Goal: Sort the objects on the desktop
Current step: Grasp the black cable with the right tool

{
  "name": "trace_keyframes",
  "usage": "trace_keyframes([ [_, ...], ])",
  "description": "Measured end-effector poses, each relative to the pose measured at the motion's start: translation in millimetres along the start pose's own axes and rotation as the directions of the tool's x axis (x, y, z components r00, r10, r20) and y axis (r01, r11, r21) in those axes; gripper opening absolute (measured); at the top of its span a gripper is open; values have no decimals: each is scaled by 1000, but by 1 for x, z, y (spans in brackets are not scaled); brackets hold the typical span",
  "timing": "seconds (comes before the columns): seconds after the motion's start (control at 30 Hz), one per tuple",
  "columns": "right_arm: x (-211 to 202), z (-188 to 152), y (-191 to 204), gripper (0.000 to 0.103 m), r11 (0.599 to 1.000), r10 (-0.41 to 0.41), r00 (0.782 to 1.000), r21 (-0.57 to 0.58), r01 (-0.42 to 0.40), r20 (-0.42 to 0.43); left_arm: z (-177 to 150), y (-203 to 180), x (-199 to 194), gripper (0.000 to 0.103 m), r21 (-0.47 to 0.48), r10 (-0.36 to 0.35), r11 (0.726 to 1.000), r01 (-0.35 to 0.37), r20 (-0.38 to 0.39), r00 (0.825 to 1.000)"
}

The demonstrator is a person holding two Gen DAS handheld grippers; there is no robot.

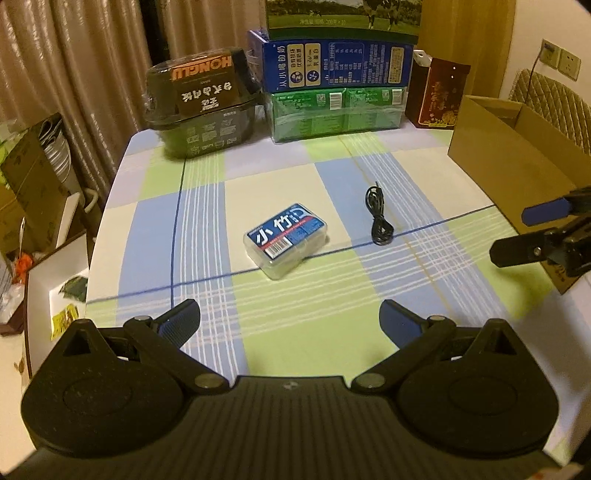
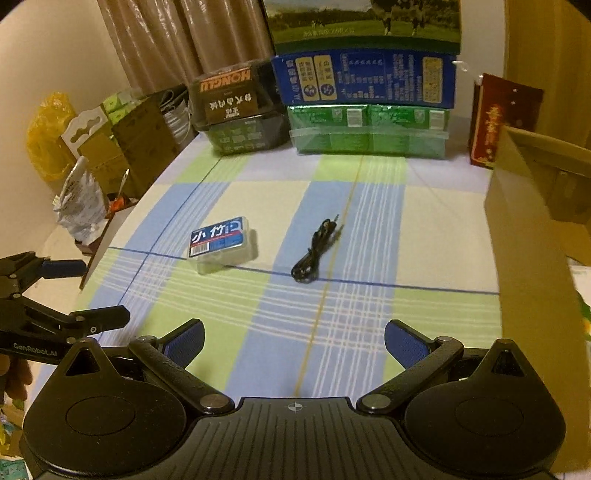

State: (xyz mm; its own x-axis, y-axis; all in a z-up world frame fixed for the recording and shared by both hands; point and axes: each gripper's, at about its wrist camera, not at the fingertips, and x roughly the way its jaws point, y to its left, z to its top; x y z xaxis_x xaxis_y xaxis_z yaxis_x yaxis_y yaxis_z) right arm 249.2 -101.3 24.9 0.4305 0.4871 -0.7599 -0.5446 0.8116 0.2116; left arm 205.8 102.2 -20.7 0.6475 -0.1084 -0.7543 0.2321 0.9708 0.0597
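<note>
Cardboard box (image 2: 532, 236) interior hidden; stacked cartons (image 1: 341, 22) cropped above.

Two wrist fisheyes, low, side by side, facing table (image 1: 424, 173)

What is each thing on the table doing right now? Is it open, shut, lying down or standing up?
left gripper: open, holding nothing.
right gripper: open, holding nothing.
clear plastic case: lid shut, lying flat on the tablecloth.
black cable: bundled up, lying loose on the tablecloth.
cardboard box: open at the top; its inside cannot be seen.
red box: standing upright at the back.
</note>
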Motion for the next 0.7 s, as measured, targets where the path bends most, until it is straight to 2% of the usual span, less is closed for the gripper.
trace_keyframes([
  [0.37, 45, 18, -7, 101, 999, -9, 1000, -40, 8, -12, 11, 11, 46, 102, 122, -36, 992, 37, -9, 999],
  [0.53, 65, 24, -9, 101, 997, -20, 1000, -74, 18, -23, 18, 19, 64, 101, 136, -76, 988, 77, -12, 997],
  [0.7, 86, 28, -12, 99, 994, -28, 999, -105, 23, -42, 22, 28, 82, 101, 147, -86, 985, 87, -11, 996],
])
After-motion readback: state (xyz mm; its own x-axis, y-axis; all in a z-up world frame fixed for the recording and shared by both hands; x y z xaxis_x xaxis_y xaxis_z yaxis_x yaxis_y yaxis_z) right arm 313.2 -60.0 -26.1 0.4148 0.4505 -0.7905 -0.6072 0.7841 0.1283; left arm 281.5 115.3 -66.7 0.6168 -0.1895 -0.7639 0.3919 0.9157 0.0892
